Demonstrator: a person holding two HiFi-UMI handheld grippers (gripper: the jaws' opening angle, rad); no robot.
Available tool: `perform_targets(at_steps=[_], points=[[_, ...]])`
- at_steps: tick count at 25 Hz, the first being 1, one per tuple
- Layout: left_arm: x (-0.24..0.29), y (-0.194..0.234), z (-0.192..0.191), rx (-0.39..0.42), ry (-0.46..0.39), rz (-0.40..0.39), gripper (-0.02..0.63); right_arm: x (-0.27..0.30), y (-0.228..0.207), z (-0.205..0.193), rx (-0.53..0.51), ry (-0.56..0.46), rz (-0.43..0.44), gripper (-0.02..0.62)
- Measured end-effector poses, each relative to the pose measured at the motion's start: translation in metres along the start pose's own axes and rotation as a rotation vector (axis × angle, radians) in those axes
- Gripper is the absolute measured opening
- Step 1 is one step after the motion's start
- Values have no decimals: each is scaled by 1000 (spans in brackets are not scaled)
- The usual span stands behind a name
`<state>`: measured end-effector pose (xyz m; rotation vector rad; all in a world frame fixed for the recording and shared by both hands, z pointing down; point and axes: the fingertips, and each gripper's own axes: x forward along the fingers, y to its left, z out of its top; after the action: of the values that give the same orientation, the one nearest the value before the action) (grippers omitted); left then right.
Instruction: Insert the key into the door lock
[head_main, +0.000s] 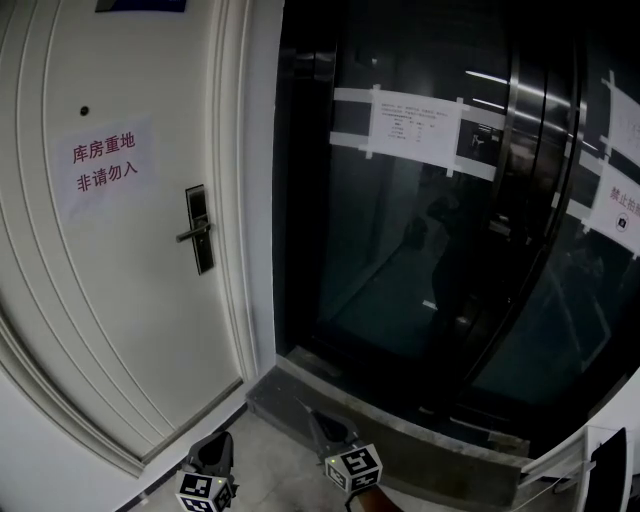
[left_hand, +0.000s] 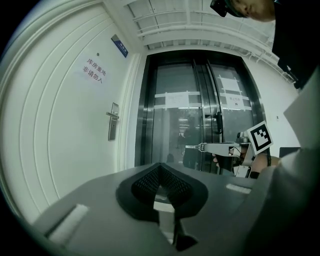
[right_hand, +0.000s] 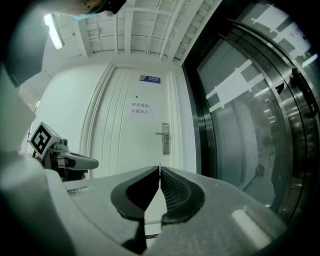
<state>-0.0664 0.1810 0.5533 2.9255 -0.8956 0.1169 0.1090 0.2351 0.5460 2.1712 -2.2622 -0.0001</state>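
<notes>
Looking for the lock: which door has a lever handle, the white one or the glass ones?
The white door on the left, with a red-print notice; its lever handle sits on a dark plate. The glass doors show no lever.

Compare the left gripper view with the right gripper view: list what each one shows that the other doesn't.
Only the left gripper view: the right gripper from the side, a small silver key sticking out of its shut jaws.
Only the right gripper view: the left gripper from the side, jaws together with nothing between them, and a bright ceiling light strip.
Both: the white panelled door, its dark metal lock plate with lever handle, the paper notice and the dark glass doors.
</notes>
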Motion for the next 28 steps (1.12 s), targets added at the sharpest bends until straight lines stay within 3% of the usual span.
perform_targets(at_steps=[16, 28], points=[[83, 16, 5, 9, 24, 1, 2, 61, -55, -7, 31, 1, 18, 11], [164, 73, 17, 12, 43, -18, 2, 149, -90, -9, 41, 5, 1, 11]])
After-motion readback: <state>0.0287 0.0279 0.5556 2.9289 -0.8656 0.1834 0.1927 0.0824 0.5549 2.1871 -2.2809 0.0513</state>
